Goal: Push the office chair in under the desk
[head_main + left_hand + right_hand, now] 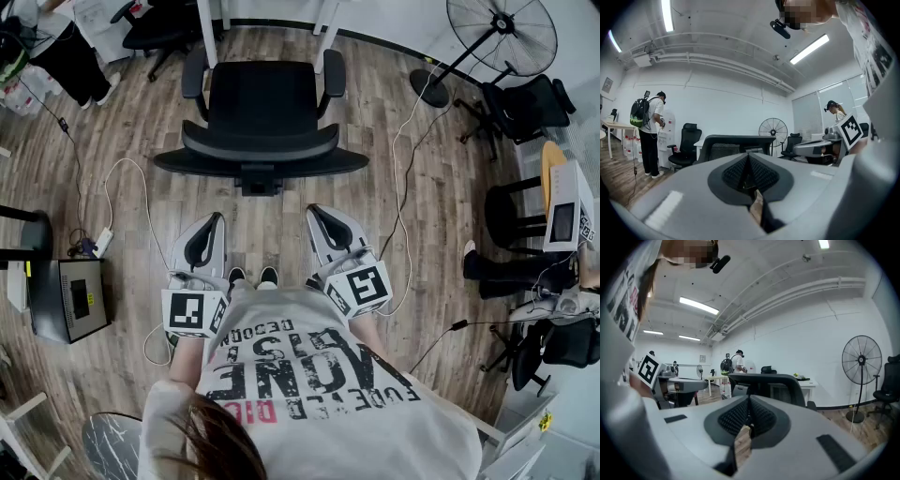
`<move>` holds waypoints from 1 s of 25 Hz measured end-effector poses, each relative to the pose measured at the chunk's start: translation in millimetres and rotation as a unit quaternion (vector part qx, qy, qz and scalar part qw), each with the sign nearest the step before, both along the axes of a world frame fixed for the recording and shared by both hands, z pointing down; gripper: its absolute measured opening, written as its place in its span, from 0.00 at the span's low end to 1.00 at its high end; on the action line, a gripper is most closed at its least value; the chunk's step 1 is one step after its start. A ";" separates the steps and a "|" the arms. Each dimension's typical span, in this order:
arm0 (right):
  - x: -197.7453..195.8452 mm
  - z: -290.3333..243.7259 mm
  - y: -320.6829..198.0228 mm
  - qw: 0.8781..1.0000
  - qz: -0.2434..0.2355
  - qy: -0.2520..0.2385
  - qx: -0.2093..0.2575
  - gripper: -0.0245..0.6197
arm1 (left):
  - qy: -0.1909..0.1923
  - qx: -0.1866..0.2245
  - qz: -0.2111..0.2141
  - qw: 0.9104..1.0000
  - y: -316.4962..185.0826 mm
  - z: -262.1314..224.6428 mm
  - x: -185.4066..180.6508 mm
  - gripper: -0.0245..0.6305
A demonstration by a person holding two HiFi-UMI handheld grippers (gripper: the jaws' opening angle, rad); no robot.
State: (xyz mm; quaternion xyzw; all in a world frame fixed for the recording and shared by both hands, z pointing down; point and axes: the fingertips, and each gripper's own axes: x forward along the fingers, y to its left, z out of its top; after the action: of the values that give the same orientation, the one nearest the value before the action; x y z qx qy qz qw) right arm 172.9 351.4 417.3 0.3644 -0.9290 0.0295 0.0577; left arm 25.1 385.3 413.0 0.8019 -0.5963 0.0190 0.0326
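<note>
The office chair (262, 112) stands on the wooden floor (122, 141) with its back turned to the person and the front edge of its seat at the white legs of the desk (212, 33), an armrest close beside each leg. A strip of bare floor lies between the chair's back and the two grippers. The left gripper (212, 225) and right gripper (317, 216) are held side by side, well apart from the chair, each with jaws closed together on nothing. A white cable (141, 202) trails left of the chair; a fan (502, 37) stands to the right.
</note>
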 end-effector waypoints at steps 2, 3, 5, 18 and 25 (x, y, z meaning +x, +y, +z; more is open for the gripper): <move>0.6 1.3 2.3 1.000 -0.004 0.001 -0.001 0.07 | 0.002 0.000 0.003 1.000 0.3 0.3 2.2 0.06; 1.3 2.3 3.0 1.000 -0.004 0.000 -0.001 0.07 | 0.003 0.000 0.005 1.000 0.5 0.2 3.4 0.06; 3.6 3.1 3.7 1.000 -0.004 -0.002 -0.004 0.07 | 0.006 0.002 0.008 1.000 1.0 -0.9 6.7 0.06; -1.4 -9.4 -11.1 0.995 -0.026 -0.087 -0.039 0.07 | 0.019 0.005 0.013 1.000 -19.1 -3.2 -0.3 0.06; -20.9 2.2 -43.2 0.999 -0.012 -0.022 -0.037 0.07 | 0.022 -0.007 0.034 0.999 -53.7 2.9 -23.0 0.06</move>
State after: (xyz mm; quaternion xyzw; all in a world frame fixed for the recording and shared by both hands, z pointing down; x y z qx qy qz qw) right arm 152.1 308.2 419.5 0.3500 -0.9327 0.0710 0.0508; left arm 2.1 331.6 415.9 0.8216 -0.5678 0.0066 0.0502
